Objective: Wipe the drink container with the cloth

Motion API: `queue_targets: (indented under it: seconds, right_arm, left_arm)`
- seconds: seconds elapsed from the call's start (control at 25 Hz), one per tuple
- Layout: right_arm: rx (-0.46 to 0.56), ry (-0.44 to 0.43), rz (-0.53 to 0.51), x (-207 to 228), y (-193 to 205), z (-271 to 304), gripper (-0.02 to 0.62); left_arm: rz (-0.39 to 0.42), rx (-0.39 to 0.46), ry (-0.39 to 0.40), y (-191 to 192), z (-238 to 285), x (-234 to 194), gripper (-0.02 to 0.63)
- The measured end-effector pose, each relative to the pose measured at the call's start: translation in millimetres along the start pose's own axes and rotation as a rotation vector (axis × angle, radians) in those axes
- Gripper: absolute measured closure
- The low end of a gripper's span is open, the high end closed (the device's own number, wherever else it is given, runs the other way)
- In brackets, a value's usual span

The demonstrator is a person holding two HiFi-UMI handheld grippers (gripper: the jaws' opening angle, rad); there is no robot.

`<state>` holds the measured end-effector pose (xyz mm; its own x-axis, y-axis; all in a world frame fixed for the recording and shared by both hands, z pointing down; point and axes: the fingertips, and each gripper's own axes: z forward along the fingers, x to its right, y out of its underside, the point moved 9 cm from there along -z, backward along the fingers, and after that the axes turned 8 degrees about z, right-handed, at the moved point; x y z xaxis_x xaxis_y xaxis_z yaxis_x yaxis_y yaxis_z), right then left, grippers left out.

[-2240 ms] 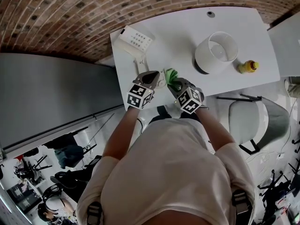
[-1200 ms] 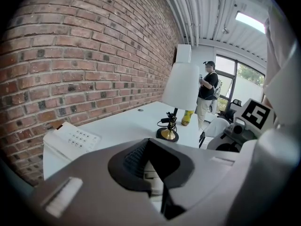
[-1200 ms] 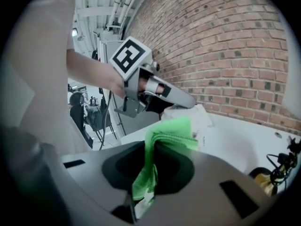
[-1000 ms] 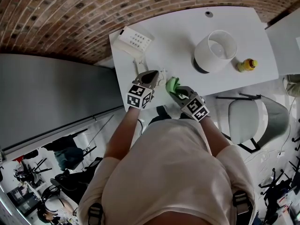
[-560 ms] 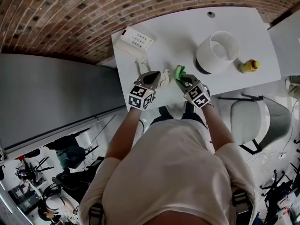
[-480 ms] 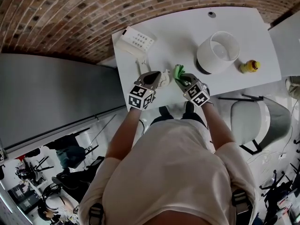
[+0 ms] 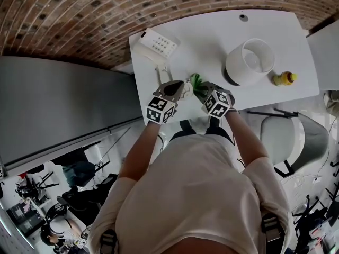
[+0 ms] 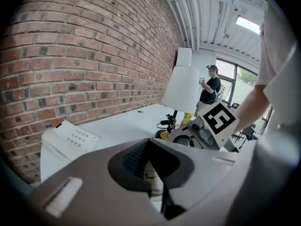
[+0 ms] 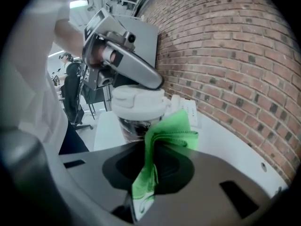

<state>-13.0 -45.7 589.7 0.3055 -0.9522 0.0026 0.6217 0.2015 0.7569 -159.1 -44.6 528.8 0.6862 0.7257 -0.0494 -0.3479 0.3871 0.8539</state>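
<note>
The drink container (image 7: 186,87) stood at the table's (image 7: 212,30) near edge, well apart from the white lampshade (image 7: 250,61). The left gripper (image 7: 178,90) was closed on the container just under its white lid, probably to keep the light cup from sliding or tipping under the rubbing. The right gripper (image 7: 204,91), on the lampshade side of the container, had its jaws pinched tight on the folded green cloth (image 7: 197,81). A free wad stuck out past the tips, and in the right gripper view that wad appeared to lie against the container's clear wall below the lid. That seemed a sensible hold for wiping, since the soft fold met the cup, not the jaws.

Against half a second before, the cloth had drawn away from the lampshade and closer in to the container, while the left gripper's hold stayed as it was.
</note>
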Motion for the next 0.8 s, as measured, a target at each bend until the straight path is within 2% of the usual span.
queue_targets:
  seconds: [0.24,0.8]
  right_arm:
    - [-0.028,-0.035,-0.048,-4.2,-0.4,-3.5,0.560]
    - [-0.023,-0.097,0.004,-43.1,8.5,-3.5,0.560]
  left_arm:
    - [-0.004,0.002,0.002,0.9,-0.4,-0.2,0.600]
    - [0.020,-0.006,-0.003,1.1,-0.1,1.5,0.600]
